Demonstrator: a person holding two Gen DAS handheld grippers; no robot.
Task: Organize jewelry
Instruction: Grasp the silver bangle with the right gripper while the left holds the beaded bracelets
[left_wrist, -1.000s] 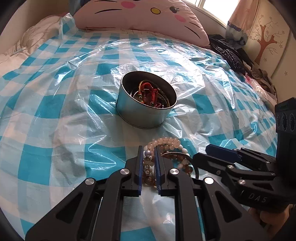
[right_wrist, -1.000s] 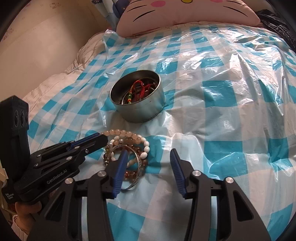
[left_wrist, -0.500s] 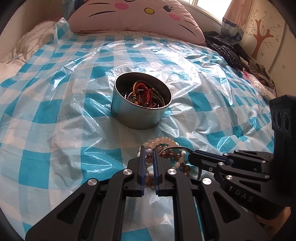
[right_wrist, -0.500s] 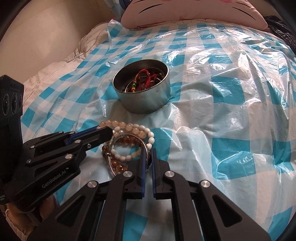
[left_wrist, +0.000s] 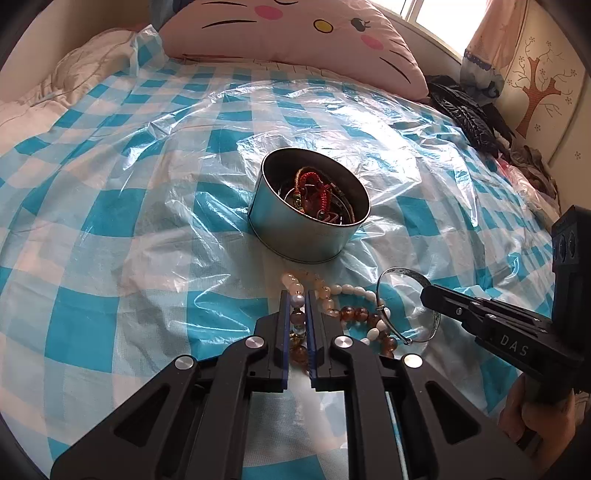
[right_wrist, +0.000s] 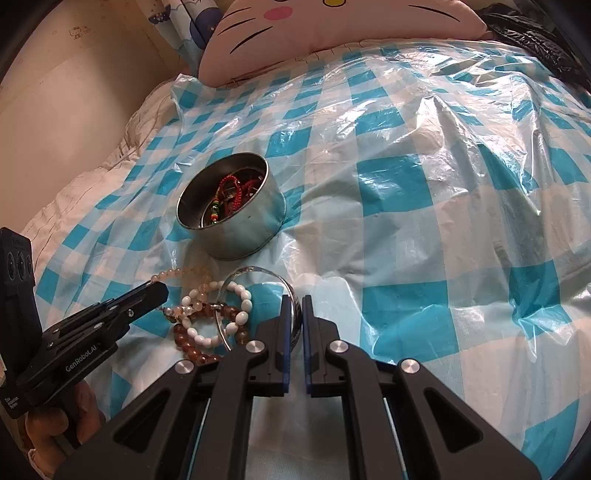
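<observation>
- Bracelets are lying in a tangle on the bed (left_wrist: 110, 206), just near-side of the round tin (left_wrist: 306, 240), which is sitting straight ahead of both grippers and already holding red cord pieces.
- We are clamping the left gripper (left_wrist: 296, 306) on the mixed bead bracelet (left_wrist: 297, 317); its strand is running near-to-far between the pads, so the long axis is lining up with the fingers.
- We are pinching the right gripper (right_wrist: 293, 306) on the silver bangle (right_wrist: 258, 272), gripping its near-right rim while the hoop is arching away to the far left, over the white bead bracelet (right_wrist: 236, 320) and the amber bead bracelet (right_wrist: 192, 341).
- The bangle is threading through those beaded loops, so we are judging that the two holds are working against one knot.
- The tin is lying far and slightly left of the right gripper, far and slightly right of the left one; both are looking about equally near to it.
- We are expecting the coming move to be a lift away from the pile and a short carry forward over the tin's rim, and snagging of the neighbouring strands is looking like the main risk.
</observation>
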